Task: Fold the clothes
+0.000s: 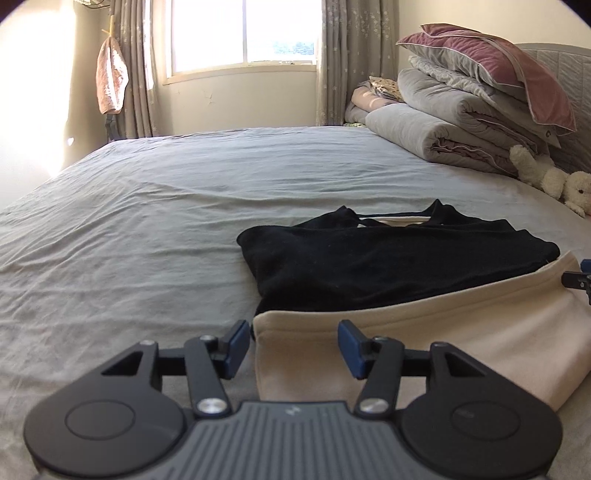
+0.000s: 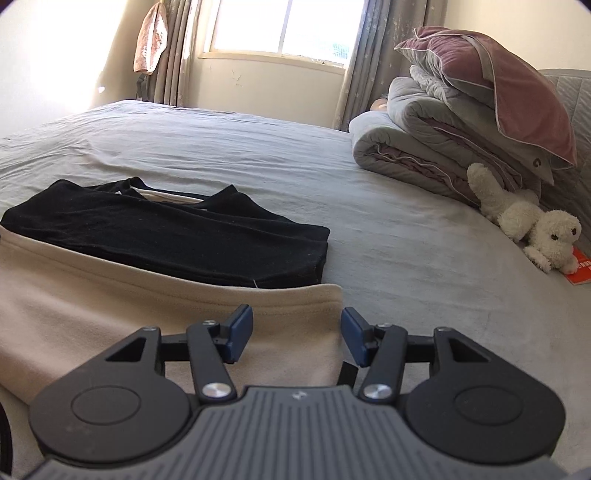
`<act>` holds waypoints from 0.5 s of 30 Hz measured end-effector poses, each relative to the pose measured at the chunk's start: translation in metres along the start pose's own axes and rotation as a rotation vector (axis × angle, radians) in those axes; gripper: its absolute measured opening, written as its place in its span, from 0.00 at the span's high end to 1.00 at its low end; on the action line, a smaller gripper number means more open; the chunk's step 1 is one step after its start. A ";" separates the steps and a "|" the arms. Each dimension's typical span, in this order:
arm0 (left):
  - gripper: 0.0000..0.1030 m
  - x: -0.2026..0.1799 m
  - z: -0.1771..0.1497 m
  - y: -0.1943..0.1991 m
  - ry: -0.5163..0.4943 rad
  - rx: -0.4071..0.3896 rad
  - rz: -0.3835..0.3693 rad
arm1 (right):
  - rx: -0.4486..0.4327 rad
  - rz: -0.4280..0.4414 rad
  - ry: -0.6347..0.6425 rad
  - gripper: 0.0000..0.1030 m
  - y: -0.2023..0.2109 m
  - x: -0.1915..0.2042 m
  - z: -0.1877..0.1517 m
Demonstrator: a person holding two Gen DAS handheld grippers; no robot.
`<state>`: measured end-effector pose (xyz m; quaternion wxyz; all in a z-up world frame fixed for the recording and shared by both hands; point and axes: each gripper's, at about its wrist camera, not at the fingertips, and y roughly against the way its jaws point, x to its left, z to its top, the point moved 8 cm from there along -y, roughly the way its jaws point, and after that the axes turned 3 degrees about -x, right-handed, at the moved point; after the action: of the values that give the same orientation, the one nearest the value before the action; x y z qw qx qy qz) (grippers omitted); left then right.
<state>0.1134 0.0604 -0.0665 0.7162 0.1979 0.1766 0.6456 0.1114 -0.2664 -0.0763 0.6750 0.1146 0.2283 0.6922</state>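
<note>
- The beige garment (image 1: 424, 354) is laid flat on the bed (image 1: 129, 240), with a folded black garment (image 1: 388, 258) resting on its far part.
- The left hand-held gripper (image 1: 293, 345) is held part open over the near left corner; nothing is clamped.
- The right hand-held gripper (image 2: 297, 341) is likewise part open at the near right corner.
- If only one layer is pinched, a crooked fold is likely, and the black garment could be tipped off.

Daylight from window (image 1: 243, 33) (left glare), fisheye-bent edges.
</note>
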 end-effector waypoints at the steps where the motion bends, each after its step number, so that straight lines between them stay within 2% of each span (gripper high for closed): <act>1: 0.47 0.006 0.000 -0.001 0.026 0.005 0.011 | 0.006 -0.008 -0.030 0.46 -0.002 -0.008 -0.001; 5: 0.48 0.025 -0.004 -0.006 0.134 0.037 0.013 | 0.020 0.008 -0.181 0.46 -0.008 -0.029 -0.005; 6: 0.48 0.027 -0.006 -0.007 0.159 0.042 0.008 | 0.016 0.017 -0.196 0.49 -0.008 -0.028 -0.006; 7: 0.52 0.029 -0.008 -0.008 0.185 0.048 0.004 | 0.012 0.027 -0.212 0.68 -0.008 -0.028 -0.006; 8: 0.58 0.031 -0.010 -0.008 0.207 0.045 -0.003 | 0.008 0.036 -0.227 0.79 -0.007 -0.027 -0.007; 10: 0.88 0.028 -0.008 -0.003 0.232 0.013 -0.024 | -0.019 0.041 -0.238 0.92 -0.003 -0.025 -0.004; 13: 0.90 0.022 -0.001 0.007 0.199 -0.043 -0.005 | -0.081 0.012 -0.228 0.93 0.012 -0.024 0.010; 15: 0.90 0.022 -0.001 0.003 0.191 -0.033 0.002 | -0.073 -0.015 -0.229 0.93 0.012 -0.026 0.010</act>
<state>0.1124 0.0829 -0.0657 0.6986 0.1240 0.2333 0.6649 0.1074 -0.2897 -0.0578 0.7055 0.1667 0.1250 0.6774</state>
